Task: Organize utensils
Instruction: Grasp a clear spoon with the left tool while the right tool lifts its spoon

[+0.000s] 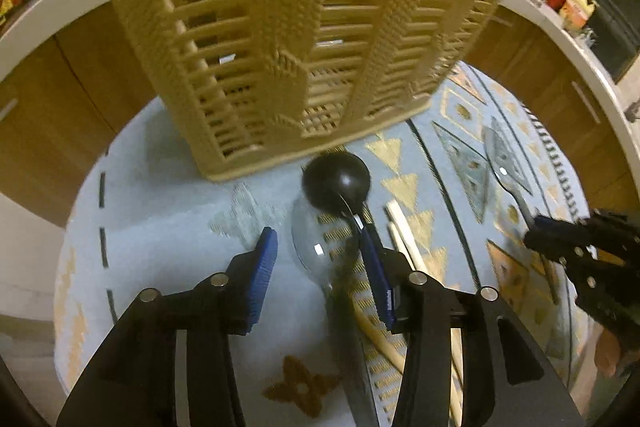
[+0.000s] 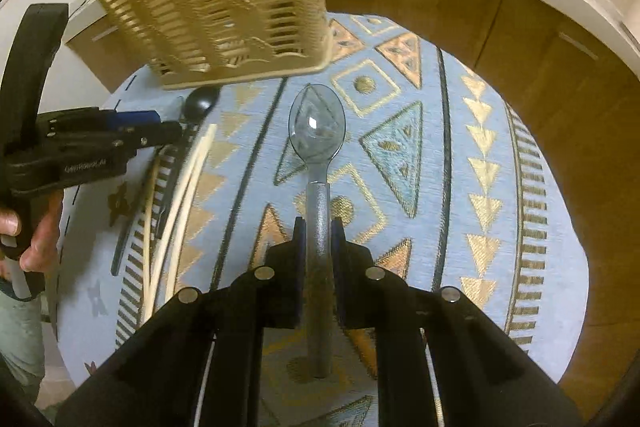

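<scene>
Round table under a light blue patterned cloth (image 2: pixel 440 147), wooden cabinets behind. A cream slatted basket (image 1: pixel 280 39) upright at the far side of the table.

Right gripper (image 2: pixel 318 227): jaws nearly closed, both blue pads clamped on the grey handle of a clear plastic spoon (image 2: pixel 317 123), bowl pointing away toward the basket, well short of it. Seen from the left wrist view, the same spoon (image 1: pixel 500 155) off to the right, its handle in the right gripper (image 1: pixel 540 227).

Left gripper (image 1: pixel 316 247): jaws part open, gripping nothing. Between the pads, a second clear spoon (image 1: pixel 312 247) flat on the cloth, neither pad pressing on it. Right pad just beside the thin handle of a black ladle (image 1: pixel 336 181), whether touching unclear; ladle bowl just in front of the basket base. 2 pale chopsticks (image 1: pixel 400 227) lying alongside, just right of the ladle. A hand (image 2: pixel 36 227) around the left gripper's grip, at the left edge of the right wrist view.
</scene>
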Available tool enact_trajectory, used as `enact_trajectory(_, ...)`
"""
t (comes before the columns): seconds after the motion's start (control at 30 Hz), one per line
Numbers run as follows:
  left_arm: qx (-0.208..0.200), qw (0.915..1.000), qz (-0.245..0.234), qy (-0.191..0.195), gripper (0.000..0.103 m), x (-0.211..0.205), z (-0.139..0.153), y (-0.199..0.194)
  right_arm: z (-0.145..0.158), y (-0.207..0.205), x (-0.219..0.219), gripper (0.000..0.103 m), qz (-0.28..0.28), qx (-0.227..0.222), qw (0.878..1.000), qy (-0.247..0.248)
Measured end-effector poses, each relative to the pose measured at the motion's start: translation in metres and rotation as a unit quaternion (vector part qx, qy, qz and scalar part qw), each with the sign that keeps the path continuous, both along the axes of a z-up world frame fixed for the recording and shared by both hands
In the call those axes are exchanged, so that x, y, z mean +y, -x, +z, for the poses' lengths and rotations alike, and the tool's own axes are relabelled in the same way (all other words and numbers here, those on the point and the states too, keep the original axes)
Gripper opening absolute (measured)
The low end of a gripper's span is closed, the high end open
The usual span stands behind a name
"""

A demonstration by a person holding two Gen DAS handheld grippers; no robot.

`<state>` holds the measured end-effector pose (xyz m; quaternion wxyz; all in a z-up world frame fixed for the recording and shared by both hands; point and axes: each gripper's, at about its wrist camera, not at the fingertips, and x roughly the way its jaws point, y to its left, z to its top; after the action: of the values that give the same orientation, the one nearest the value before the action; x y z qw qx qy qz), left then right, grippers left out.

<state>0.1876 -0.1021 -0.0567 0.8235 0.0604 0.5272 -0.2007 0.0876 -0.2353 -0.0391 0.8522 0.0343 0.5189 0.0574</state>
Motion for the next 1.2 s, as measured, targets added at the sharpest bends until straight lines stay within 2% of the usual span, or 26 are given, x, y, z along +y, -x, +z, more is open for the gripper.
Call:
enact_trajectory(0.1, -0.004, 0.9999, 0.011, -0.001, 0.042, -0.001, -0.001, -0.007, -0.005, 0.004, 0.001, 0.010, -0.009, -0.001, 1.000, 0.022)
enact_trajectory(0.17, -0.007, 0.9999, 0.015, -0.003, 0.041, -0.002, 0.000, -0.010, -0.008, 0.006, 0.000, 0.010, -0.007, 0.003, 1.000, 0.012)
enact_trajectory(0.27, -0.012, 0.9999, 0.010, -0.002, 0.031, -0.005, 0.001, -0.008, -0.013, 0.004, 0.008, 0.011, -0.006, 0.003, 1.000, 0.016)
enact_trajectory(0.37, -0.016, 0.9998, 0.011, -0.001, 0.031, -0.005, 0.001, -0.004, -0.013, 0.006, 0.008, 0.011, -0.007, 0.003, 1.000, 0.015)
enact_trajectory(0.57, -0.028, 0.9988, 0.023, 0.034, 0.031, 0.008, 0.008, 0.002, -0.020, -0.009, 0.003, 0.012, -0.016, 0.016, 1.000, -0.009)
enact_trajectory(0.6, -0.032, 0.9983, 0.024, 0.043, 0.031, 0.011, 0.011, 0.003, -0.019, -0.011, 0.000, 0.018, -0.020, 0.019, 0.999, -0.016)
enact_trajectory(0.67, -0.037, 0.9976, 0.024, 0.054, 0.031, 0.020, 0.017, 0.007, -0.015, -0.019, -0.008, 0.039, -0.029, 0.020, 0.999, -0.033)
enact_trajectory(0.7, -0.041, 0.9972, 0.025, 0.057, 0.030, 0.025, 0.020, 0.008, -0.013, -0.022, -0.011, 0.058, -0.033, 0.018, 0.999, -0.039)
enact_trajectory(0.73, -0.044, 0.9970, 0.025, 0.060, 0.030, 0.028, 0.023, 0.008, -0.010, -0.026, -0.012, 0.061, -0.035, 0.013, 0.998, -0.043)
enact_trajectory(0.9, -0.055, 0.9959, 0.026, 0.067, 0.030, 0.034, 0.029, 0.009, -0.006, -0.055, -0.007, 0.060, -0.029, 0.022, 0.999, -0.039)
enact_trajectory(1.0, -0.062, 0.9950, 0.027, 0.073, 0.030, 0.036, 0.030, 0.009, -0.014, -0.073, -0.002, 0.052, -0.032, 0.043, 0.998, -0.027)
enact_trajectory(1.07, -0.067, 0.9948, 0.026, 0.072, 0.031, 0.041, 0.034, 0.009, -0.016, -0.080, 0.003, 0.050, -0.031, 0.041, 0.999, -0.011)
enact_trajectory(1.13, -0.077, 0.9943, 0.025, 0.069, 0.031, 0.047, 0.039, 0.013, -0.016, -0.084, 0.011, 0.038, -0.028, 0.035, 0.999, 0.016)
enact_trajectory(1.2, -0.087, 0.9936, 0.023, 0.069, 0.030, 0.048, 0.044, 0.017, -0.016, -0.086, 0.019, 0.030, -0.022, 0.031, 0.999, 0.039)
